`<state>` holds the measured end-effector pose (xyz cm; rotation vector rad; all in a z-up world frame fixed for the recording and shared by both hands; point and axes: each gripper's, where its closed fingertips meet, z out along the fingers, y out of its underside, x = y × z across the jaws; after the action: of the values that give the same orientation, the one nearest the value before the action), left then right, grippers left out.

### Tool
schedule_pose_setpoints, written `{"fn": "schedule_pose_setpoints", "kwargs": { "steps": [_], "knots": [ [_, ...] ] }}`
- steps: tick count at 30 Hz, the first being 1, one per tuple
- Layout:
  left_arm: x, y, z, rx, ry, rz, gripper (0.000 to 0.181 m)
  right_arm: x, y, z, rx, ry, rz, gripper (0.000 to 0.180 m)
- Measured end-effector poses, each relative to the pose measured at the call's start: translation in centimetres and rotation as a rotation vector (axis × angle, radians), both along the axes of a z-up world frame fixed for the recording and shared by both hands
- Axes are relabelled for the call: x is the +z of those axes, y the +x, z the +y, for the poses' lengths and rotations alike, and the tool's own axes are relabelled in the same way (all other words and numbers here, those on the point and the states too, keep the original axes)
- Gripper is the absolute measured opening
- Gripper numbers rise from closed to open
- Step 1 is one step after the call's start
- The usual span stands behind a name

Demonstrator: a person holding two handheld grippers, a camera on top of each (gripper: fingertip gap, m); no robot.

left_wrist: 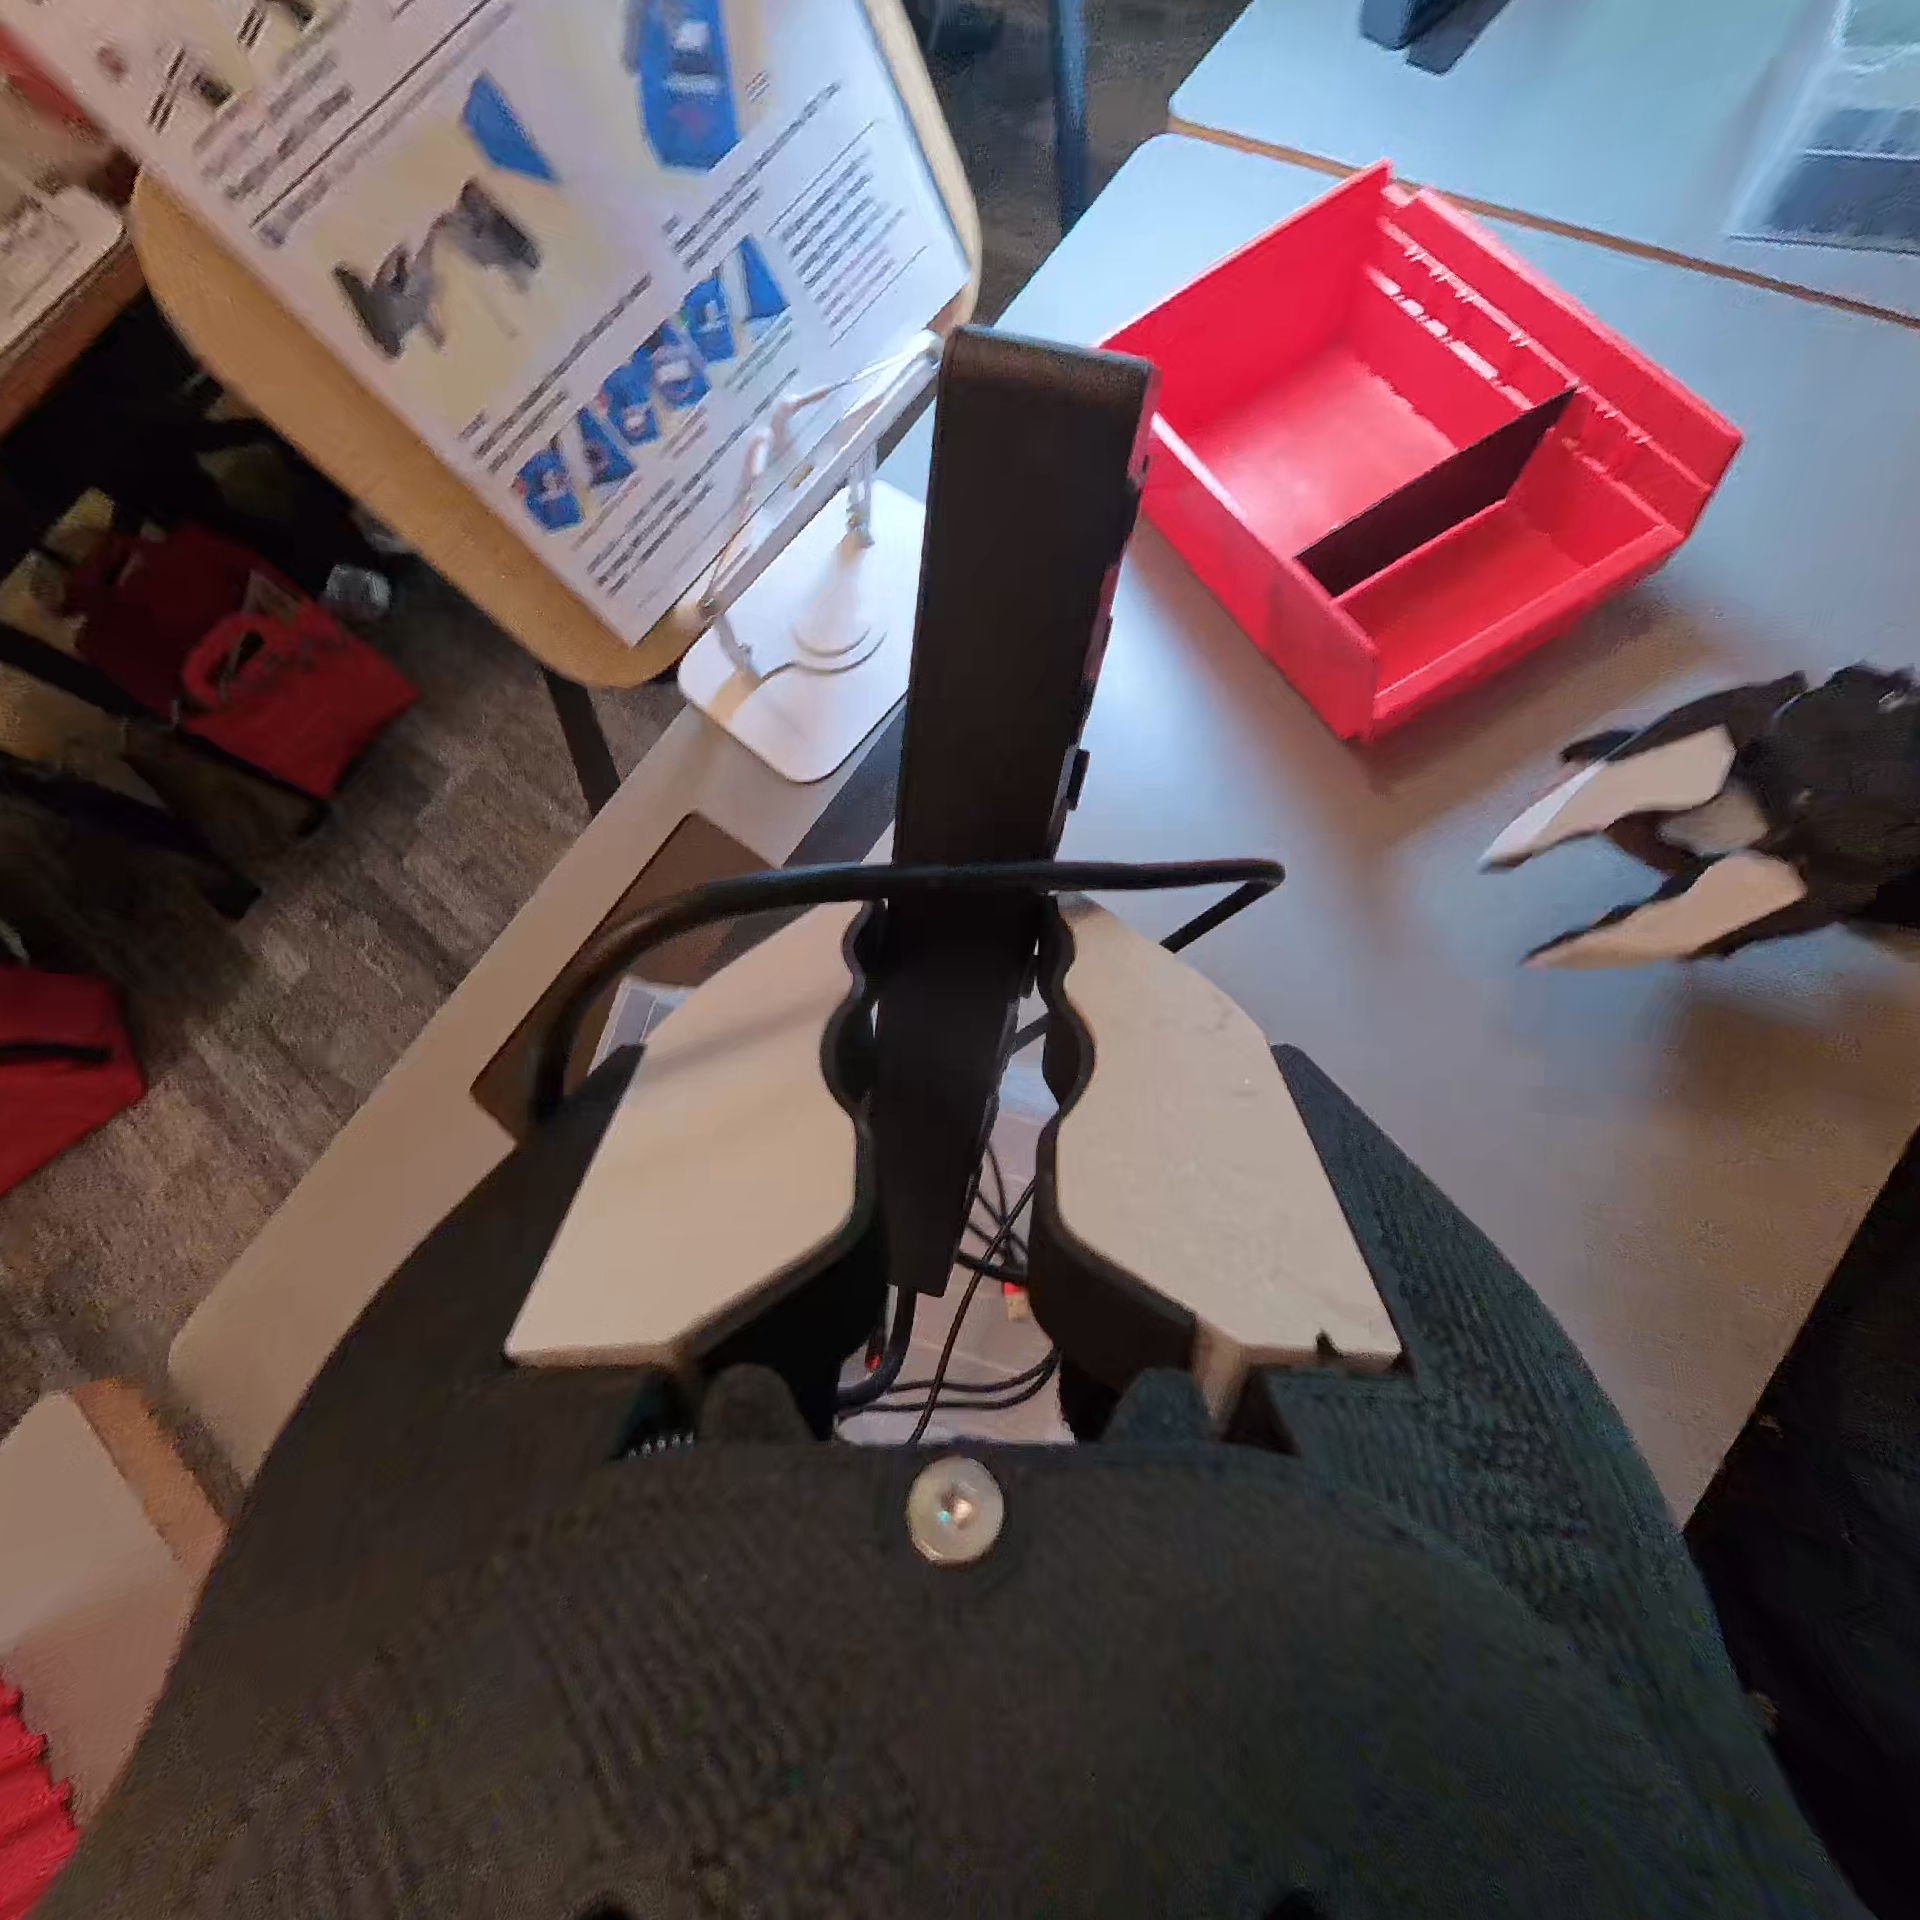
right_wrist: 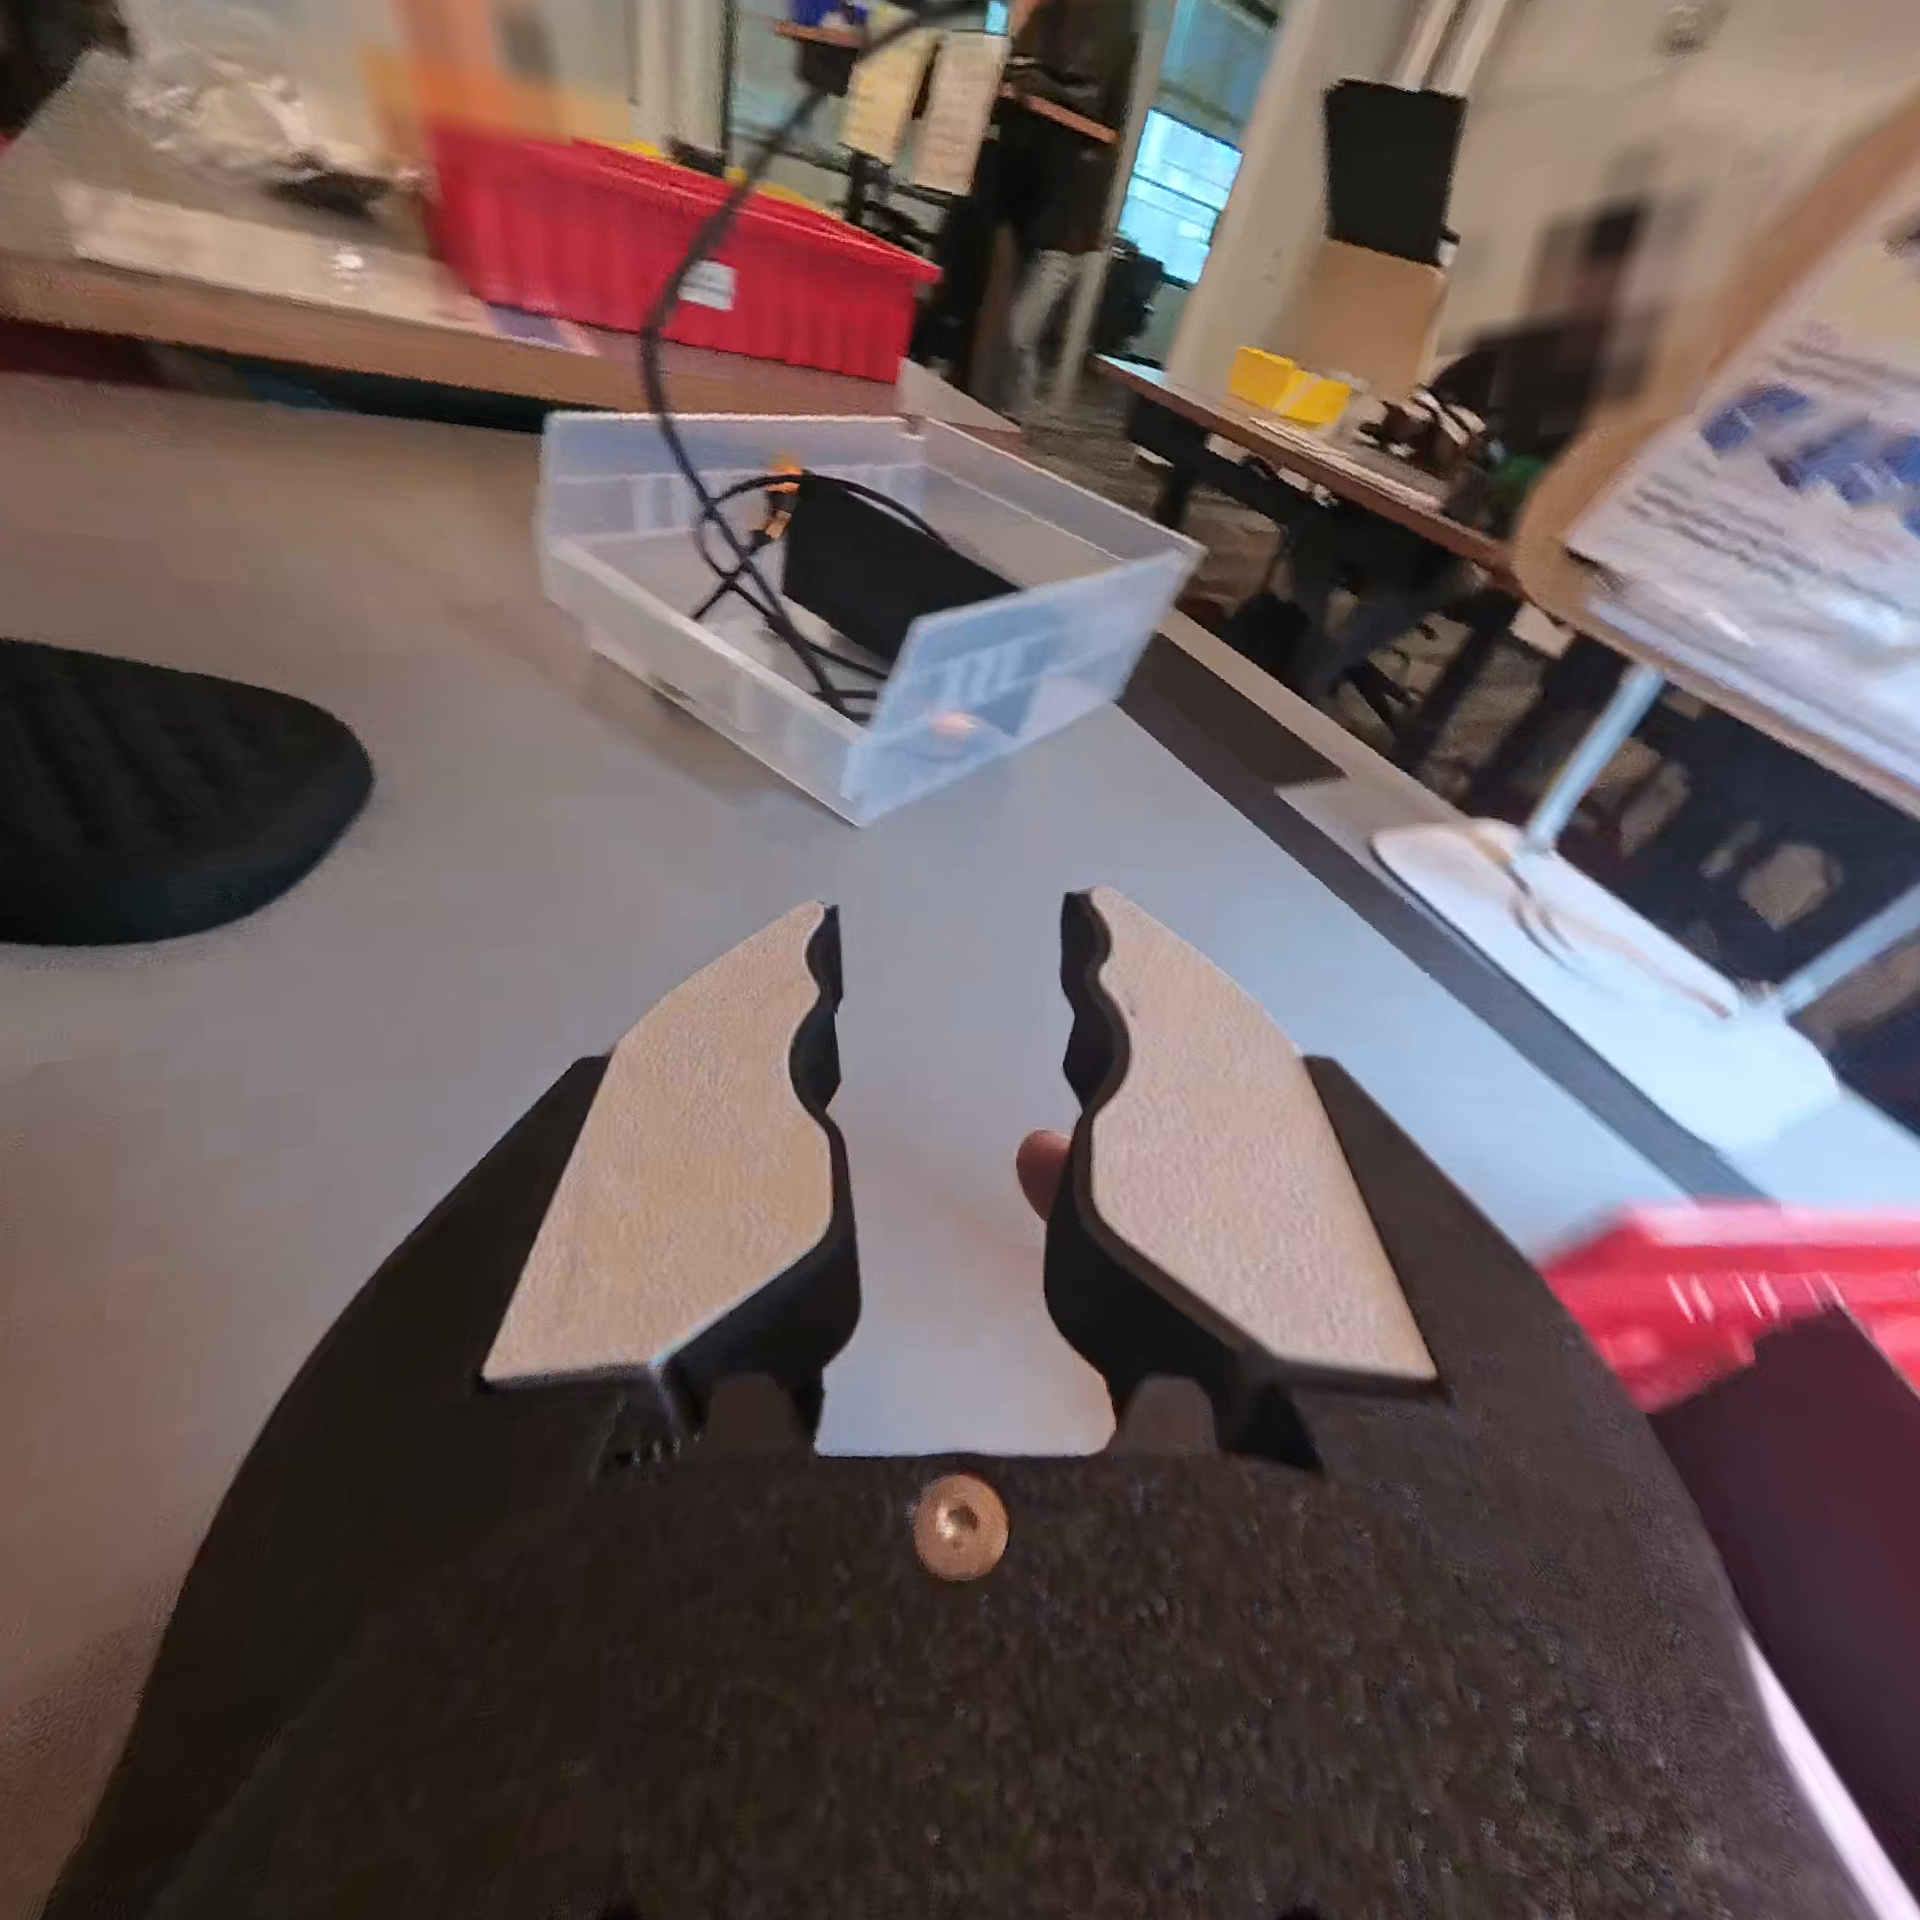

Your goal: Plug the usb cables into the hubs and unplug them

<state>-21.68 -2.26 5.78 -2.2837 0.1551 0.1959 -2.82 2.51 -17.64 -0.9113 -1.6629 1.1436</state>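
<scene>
My left gripper (left_wrist: 961, 925) is shut on a long black USB hub (left_wrist: 1018, 623) and holds it upright above the grey table (left_wrist: 1403, 1091). A black cable (left_wrist: 1091, 878) loops across in front of the hub. Under the jaws I see thin cables (left_wrist: 966, 1351) in a clear bin. My right gripper (right_wrist: 951, 909) is open and empty over the table; it also shows in the left wrist view (left_wrist: 1512, 909), at the right. In the right wrist view, the clear bin (right_wrist: 644, 613) holds another black hub (right_wrist: 883, 582) and tangled cables (right_wrist: 748, 582). One cable rises out of it.
A red bin (left_wrist: 1621, 457) with a black divider sits on the table beyond the hub; its corner shows at the right (right_wrist: 1714, 1299). A poster on a white stand (left_wrist: 821, 675) stands at the table's left edge. A black textured shape (right_wrist: 156, 790) lies at the left. Tables and people are behind. My hands' fingertips stand some 30 cm from each other.
</scene>
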Motion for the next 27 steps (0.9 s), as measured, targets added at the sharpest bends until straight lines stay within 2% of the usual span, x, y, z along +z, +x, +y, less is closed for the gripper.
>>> {"fn": "schedule_pose_setpoints", "kwargs": {
  "steps": [4, 7, 9, 10, 12, 14, 17, 19, 21, 24, 27],
  "knots": [
    [1.0, 5.6, 2.2, -0.111, 0.042, 0.003, 0.029, -0.5, -4.9, -6.1, 0.101, 0.192, 0.005, 0.052],
    [2.3, 10.7, 3.5, -0.227, 0.105, -0.028, 0.029, -0.9, -9.1, -9.5, 0.129, 0.244, 0.001, 0.067],
    [3.3, 14.1, 4.0, -0.312, 0.154, -0.056, 0.029, -0.9, -11.4, -10.9, 0.117, 0.282, 0.013, 0.068],
    [3.9, 15.7, 4.1, -0.352, 0.176, -0.067, 0.029, -0.8, -12.1, -11.1, 0.098, 0.313, 0.027, 0.055],
    [5.3, 17.8, 3.9, -0.4, 0.226, -0.058, 0.029, 0.5, -11.9, -11.2, 0.097, 0.353, 0.103, 0.004],
    [6.7, 17.9, 3.2, -0.394, 0.269, -0.015, 0.029, 1.9, -10.0, -11.1, 0.137, 0.364, 0.144, 0.004],
    [7.2, 15.3, 2.3, -0.321, 0.296, 0.01, 0.029, 4.9, -4.7, -11.4, 0.324, 0.297, 0.195, 0.004],
    [5.5, 12.8, 2.0, -0.253, 0.261, 0.038, 0.029, 7.4, -1.2, -10.9, 0.414, 0.243, 0.208, 0.004],
    [2.1, 11.0, 2.1, -0.213, 0.195, 0.043, 0.029, 10.3, 1.7, -10.2, 0.465, 0.196, 0.236, 0.004],
    [-5.3, 10.2, 2.5, -0.228, 0.059, 0.014, 0.029, 15.1, 5.1, -9.3, 0.507, 0.123, 0.328, 0.004],
    [-13.8, 12.5, 2.7, -0.33, -0.062, -0.115, 0.029, 16.9, 5.0, -6.9, 0.393, 0.167, 0.366, 0.004]
  ]
}}
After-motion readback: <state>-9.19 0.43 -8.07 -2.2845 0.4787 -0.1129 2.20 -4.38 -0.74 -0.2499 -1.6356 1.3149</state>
